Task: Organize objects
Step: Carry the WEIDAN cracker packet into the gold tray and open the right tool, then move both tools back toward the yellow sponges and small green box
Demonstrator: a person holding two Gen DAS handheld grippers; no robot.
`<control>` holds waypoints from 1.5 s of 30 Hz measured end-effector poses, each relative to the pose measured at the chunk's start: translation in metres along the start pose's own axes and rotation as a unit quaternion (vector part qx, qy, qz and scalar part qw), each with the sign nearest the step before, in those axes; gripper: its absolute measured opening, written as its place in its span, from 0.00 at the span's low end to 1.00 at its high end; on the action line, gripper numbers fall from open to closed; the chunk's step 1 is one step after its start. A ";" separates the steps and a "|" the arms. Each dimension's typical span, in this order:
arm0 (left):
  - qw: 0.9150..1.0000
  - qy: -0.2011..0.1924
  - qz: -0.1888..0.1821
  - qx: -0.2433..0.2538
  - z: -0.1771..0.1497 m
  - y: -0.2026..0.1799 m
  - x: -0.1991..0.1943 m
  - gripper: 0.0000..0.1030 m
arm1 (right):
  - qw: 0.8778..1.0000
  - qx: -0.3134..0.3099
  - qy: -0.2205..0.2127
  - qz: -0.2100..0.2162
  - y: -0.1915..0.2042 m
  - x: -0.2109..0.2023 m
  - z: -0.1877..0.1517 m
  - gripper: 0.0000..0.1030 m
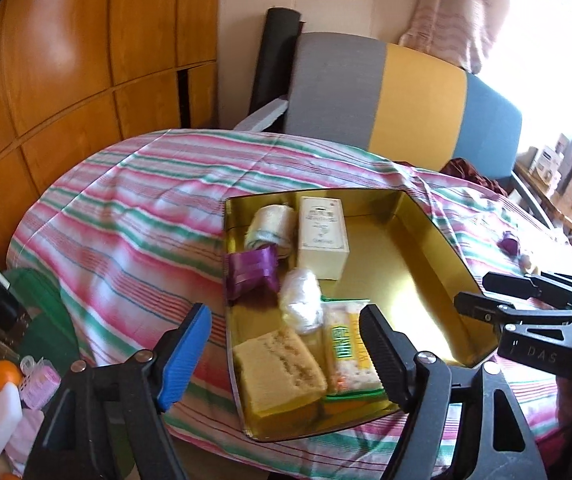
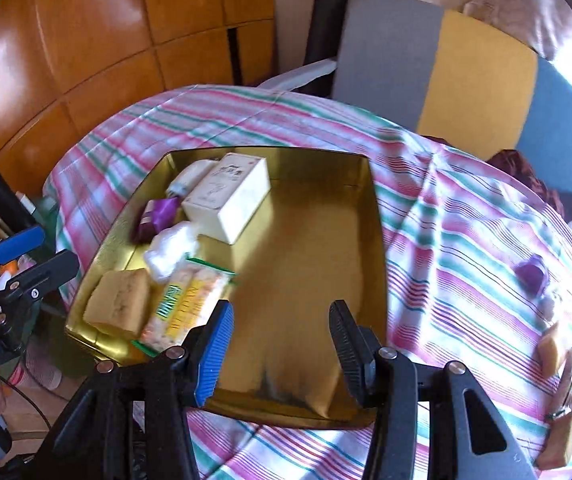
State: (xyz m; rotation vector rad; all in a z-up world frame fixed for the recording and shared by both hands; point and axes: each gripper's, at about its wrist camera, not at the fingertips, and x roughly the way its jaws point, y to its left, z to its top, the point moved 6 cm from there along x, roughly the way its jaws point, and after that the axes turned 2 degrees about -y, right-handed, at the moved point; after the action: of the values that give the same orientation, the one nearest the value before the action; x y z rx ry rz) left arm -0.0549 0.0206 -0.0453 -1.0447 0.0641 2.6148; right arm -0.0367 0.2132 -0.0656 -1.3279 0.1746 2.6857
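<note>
Gold tin (image 1: 438, 264): set open on the table, on a pink, green and white striped cloth (image 1: 134, 216); its right part is bare
Contents: a cream box (image 1: 322, 240) is lying on its side at the far end, a rolled pale cloth (image 1: 270, 226) beside it; a purple ribbon piece (image 1: 252, 270) and a clear plastic wad (image 1: 301, 300) are seen in the middle; a yellow sponge (image 1: 280, 372) and a cracker packet (image 1: 350, 350) are laid side by side at the near end
Left hand-held gripper (image 1: 286, 356): held above the near left corner of the tin; jaws spread, nothing between them; one pad blue, one black
Right hand-held gripper (image 2: 282, 354): held above the bare near part of the tin; jaws apart, nothing pinched
Loose items on the cloth: a purple piece (image 2: 532, 274) lies well right of the tin; further small things near the right edge are too washed out to be told
Chair (image 2: 482, 80): grey, yellow and blue back, behind the table
</note>
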 end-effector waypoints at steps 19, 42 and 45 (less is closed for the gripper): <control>0.992 0.008 -0.064 0.104 0.007 -0.098 0.013 0.85 | 0.976 0.187 -0.015 -0.112 -0.200 -0.059 -0.067 0.66; 0.956 0.067 -0.195 0.209 -0.001 -0.267 0.040 0.85 | 0.813 0.536 -0.147 -0.174 -0.398 -0.149 -0.199 0.69; 0.949 0.083 -0.210 0.222 -0.004 -0.298 0.051 0.85 | 0.815 0.535 -0.151 -0.164 -0.397 -0.148 -0.197 0.69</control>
State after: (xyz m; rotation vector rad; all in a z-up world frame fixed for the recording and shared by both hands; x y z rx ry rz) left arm 0.0064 0.3165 -0.0592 -0.9802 0.4024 2.0006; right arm 0.2761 0.5596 -0.0834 -0.4879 1.0930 1.8587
